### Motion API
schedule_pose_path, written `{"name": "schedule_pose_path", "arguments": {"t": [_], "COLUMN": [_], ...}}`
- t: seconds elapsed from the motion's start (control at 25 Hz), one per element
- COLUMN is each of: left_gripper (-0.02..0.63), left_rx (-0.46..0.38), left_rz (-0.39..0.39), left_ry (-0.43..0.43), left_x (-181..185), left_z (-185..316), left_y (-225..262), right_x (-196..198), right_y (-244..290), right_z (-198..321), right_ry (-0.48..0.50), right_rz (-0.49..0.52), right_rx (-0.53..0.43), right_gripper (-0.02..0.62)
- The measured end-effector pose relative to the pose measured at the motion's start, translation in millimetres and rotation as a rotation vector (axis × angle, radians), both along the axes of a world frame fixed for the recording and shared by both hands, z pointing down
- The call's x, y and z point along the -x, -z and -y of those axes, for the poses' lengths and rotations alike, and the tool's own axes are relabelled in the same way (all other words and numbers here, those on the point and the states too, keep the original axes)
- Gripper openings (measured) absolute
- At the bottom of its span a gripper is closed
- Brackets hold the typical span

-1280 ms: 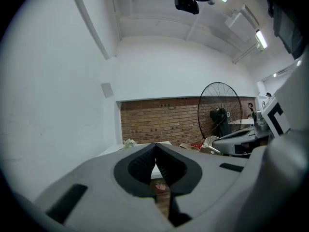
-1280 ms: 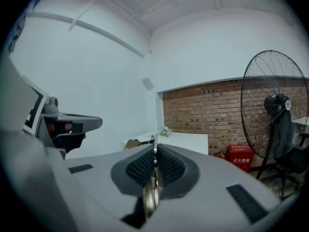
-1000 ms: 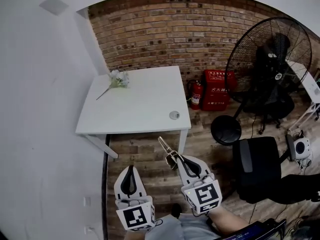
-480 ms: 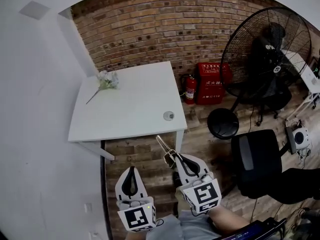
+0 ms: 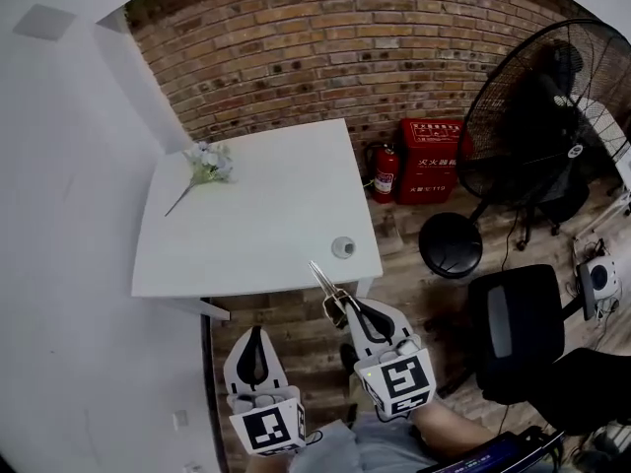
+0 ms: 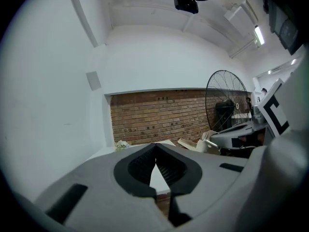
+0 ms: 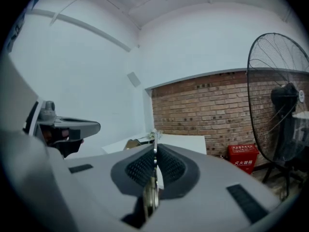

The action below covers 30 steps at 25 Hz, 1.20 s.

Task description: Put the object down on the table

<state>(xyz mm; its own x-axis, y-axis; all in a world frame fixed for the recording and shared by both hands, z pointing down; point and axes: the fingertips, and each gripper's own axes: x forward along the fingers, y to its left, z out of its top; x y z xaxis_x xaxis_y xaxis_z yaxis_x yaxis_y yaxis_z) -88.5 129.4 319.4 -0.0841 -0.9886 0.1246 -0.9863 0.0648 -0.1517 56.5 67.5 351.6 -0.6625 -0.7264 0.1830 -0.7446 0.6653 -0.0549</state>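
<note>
Two hand-held grippers hang side by side above the plank floor (image 5: 296, 338), at the near edge of a white table (image 5: 256, 225). The right gripper (image 5: 347, 308) has its jaws clamped on a slim metal object (image 5: 323, 282), silvery at the tip and brassy near the pads, which juts forward and up. Seen from the head view, its tip overlaps the table's front edge; it is not on the tabletop. The left gripper (image 5: 256, 331) carries nothing, its jaws closed tip to tip. On the table lie a sprig of white flowers (image 5: 207, 166) at the far left corner and a small round item (image 5: 342, 247) near the right front corner, well apart. Beyond stand a brick wall (image 5: 325, 57), a red fire extinguisher (image 5: 384, 180), a large black pedestal fan (image 5: 552, 116) and a black office chair (image 5: 513, 328).
</note>
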Motion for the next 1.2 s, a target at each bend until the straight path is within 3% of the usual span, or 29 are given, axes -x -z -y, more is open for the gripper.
{"name": "schedule_pose_path", "arguments": {"t": [0.6, 0.92, 1.2], "left_gripper": [0.008, 0.008, 0.008], "left_rx": [-0.036, -0.039, -0.021], "left_rz": [0.053, 0.062, 0.009], "left_ry": [0.034, 0.063, 0.065], "left_x": [24.6, 49.3, 90.8], "left_z": [136.1, 167.2, 193.5], "left_y": [30.8, 36.9, 18.5], "right_x": [38.2, 63.3, 98.4], "right_y": [16.6, 23.8, 7.6], "right_z": [146.4, 189.7, 213.7], "right_ry": [0.053, 0.064, 0.059], "right_rz": [0.027, 0.031, -0.028], "right_rx": [-0.01, -0.007, 0.014], "right_gripper": [0.008, 0.008, 0.008]}}
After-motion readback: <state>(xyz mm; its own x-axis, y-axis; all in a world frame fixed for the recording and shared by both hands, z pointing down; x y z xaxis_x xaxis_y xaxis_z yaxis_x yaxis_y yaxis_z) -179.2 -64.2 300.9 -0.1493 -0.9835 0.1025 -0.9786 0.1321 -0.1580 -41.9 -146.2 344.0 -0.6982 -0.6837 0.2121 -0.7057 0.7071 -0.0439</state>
